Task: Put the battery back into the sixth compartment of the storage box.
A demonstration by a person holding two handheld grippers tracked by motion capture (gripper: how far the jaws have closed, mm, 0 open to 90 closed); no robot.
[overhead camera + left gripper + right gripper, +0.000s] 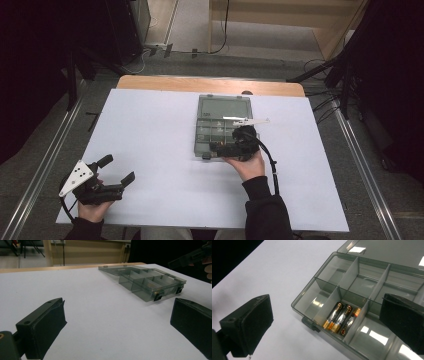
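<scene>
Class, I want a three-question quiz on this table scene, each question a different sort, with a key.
1. True or false: the lid of the compartment box lies open.
2. How many batteries lie in the box?
3. Which gripper is over the box: A) left gripper B) right gripper?

Key: 1 true. 2 three, side by side in one compartment in the near row. 3 B; the left one is held off to the side, jaws apart.

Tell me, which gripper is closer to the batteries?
The right gripper. It hovers over the near edge of the open box, just above the batteries. The left gripper sits far off near the table's front left corner.
</scene>
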